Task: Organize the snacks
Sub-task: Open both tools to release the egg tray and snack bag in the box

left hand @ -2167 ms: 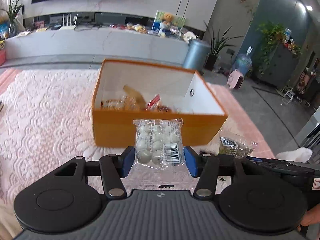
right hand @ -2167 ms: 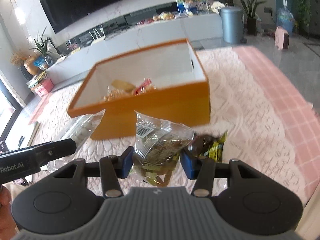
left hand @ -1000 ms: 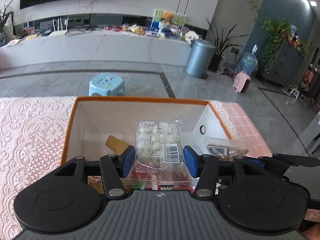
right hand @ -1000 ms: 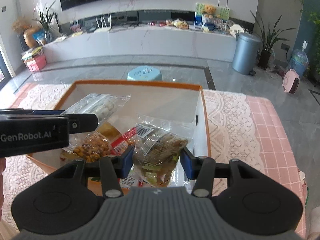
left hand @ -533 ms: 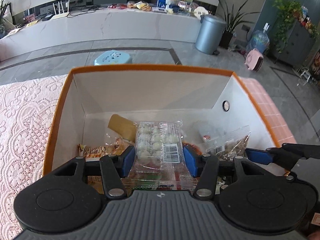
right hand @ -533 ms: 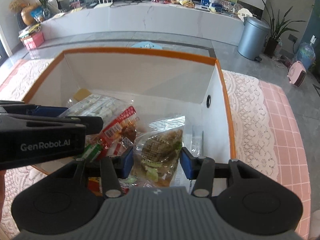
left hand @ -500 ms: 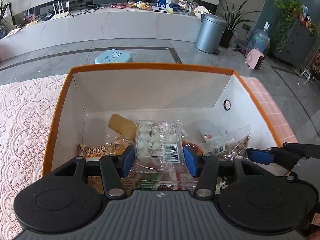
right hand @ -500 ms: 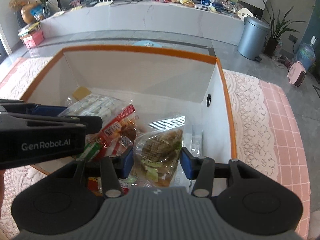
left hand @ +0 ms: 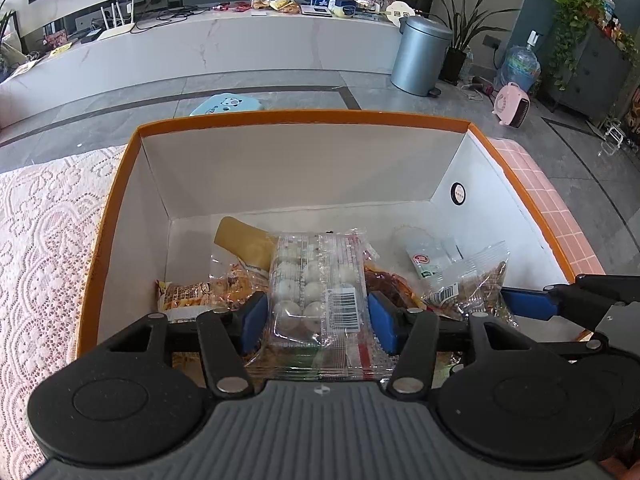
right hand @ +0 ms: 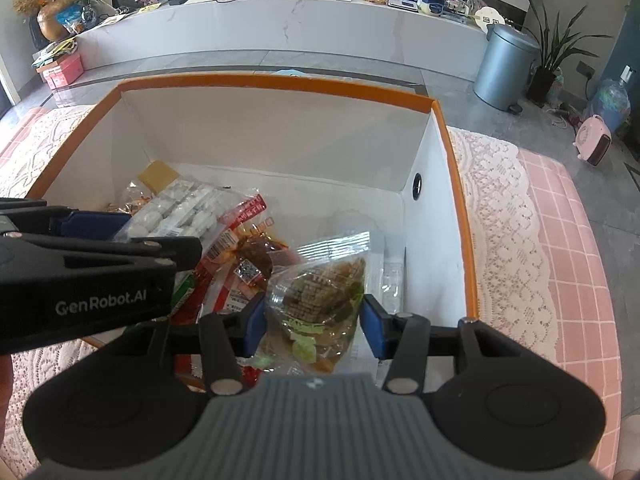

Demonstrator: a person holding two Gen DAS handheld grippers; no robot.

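Your left tongs (left hand: 316, 314), which have just been opening, stand loose around a clear packet of white round sweets (left hand: 316, 276) with a barcode label, lying atop the pile inside the orange box (left hand: 304, 114). Your right tongs (right hand: 312, 320) stay clenched on a crinkled clear bag of brown and green snack (right hand: 320, 292), held low near the box's right wall. The box, white inside, sits on a pink lace-covered surface (right hand: 516, 216). In it lie a red-labelled packet (right hand: 236, 220), a yellow card (left hand: 242, 238), and a small clear wrapper (left hand: 426, 254).
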